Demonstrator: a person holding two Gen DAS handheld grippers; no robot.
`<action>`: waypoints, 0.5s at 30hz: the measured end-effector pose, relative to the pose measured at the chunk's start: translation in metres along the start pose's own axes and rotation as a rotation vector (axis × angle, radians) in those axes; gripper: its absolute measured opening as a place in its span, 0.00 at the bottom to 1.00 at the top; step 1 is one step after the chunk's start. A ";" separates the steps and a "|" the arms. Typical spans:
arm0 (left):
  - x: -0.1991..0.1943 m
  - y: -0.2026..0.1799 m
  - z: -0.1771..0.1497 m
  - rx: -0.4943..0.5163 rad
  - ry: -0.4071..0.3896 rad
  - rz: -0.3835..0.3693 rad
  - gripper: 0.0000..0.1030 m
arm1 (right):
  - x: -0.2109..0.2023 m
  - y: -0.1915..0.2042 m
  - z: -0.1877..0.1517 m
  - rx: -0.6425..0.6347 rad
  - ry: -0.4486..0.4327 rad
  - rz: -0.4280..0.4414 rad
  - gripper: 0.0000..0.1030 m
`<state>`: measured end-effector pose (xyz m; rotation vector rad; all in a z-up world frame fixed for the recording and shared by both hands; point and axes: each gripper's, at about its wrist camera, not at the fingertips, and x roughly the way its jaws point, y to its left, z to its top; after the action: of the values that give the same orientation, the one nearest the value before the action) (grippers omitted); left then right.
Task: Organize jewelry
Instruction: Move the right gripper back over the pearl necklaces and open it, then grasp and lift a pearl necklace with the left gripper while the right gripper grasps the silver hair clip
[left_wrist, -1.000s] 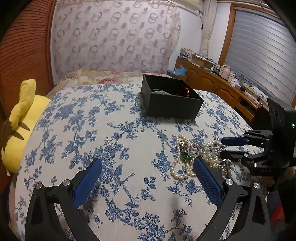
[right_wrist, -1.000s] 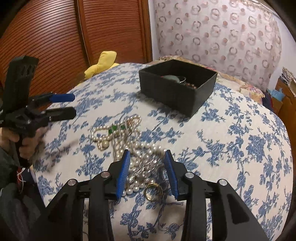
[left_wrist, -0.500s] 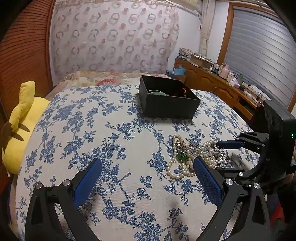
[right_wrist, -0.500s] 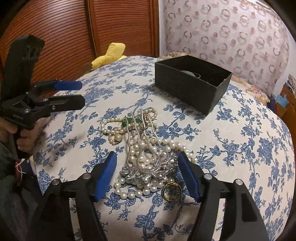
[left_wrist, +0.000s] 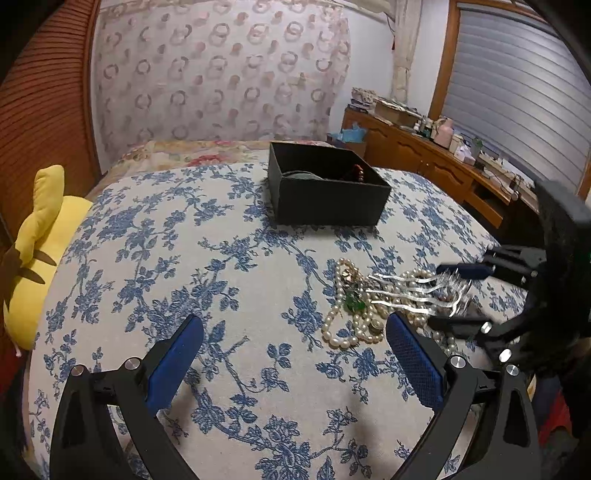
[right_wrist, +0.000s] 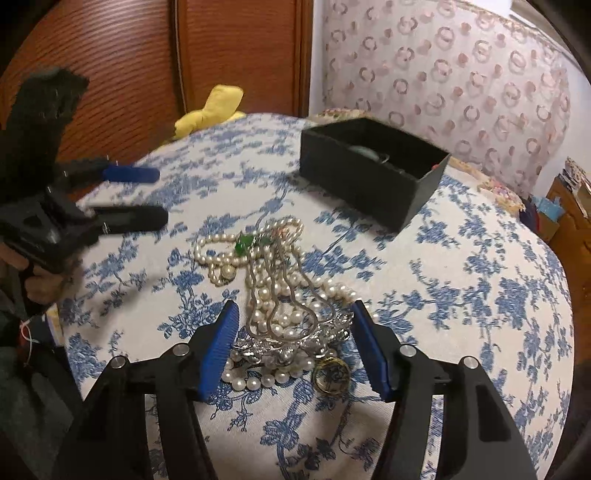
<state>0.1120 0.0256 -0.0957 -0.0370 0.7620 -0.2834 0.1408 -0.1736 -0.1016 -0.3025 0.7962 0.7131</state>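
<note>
A heap of pearl necklaces (right_wrist: 273, 273) with a green stone (right_wrist: 244, 243), a silver hair comb (right_wrist: 291, 332) and a gold ring (right_wrist: 330, 376) lies on the blue-flowered bed cover. My right gripper (right_wrist: 295, 347) is open, its jaws standing on either side of the comb's base. In the left wrist view the comb (left_wrist: 417, 291) lies between the right gripper's fingers (left_wrist: 463, 271). My left gripper (left_wrist: 295, 362) is open and empty, left of the pearls (left_wrist: 343, 325). A black open box (left_wrist: 325, 188) with jewelry inside stands farther back.
A yellow plush toy (left_wrist: 37, 243) lies at the bed's left edge. A wooden dresser (left_wrist: 436, 162) with clutter stands to the right of the bed. A wooden wardrobe (right_wrist: 129, 74) stands behind the bed.
My right gripper has opened wider and moved forward and down around the silver comb. The left gripper has shifted slightly, still open.
</note>
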 end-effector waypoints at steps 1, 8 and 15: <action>0.000 -0.002 -0.001 0.009 0.002 0.000 0.91 | -0.005 -0.002 -0.001 0.011 -0.013 -0.003 0.62; 0.014 -0.010 0.000 0.042 0.057 -0.042 0.49 | -0.026 -0.013 -0.010 0.060 -0.066 -0.010 0.62; 0.035 -0.019 0.003 0.088 0.124 -0.041 0.27 | -0.034 -0.017 -0.010 0.069 -0.092 -0.022 0.62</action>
<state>0.1334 -0.0018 -0.1142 0.0487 0.8717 -0.3606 0.1307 -0.2072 -0.0833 -0.2146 0.7268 0.6724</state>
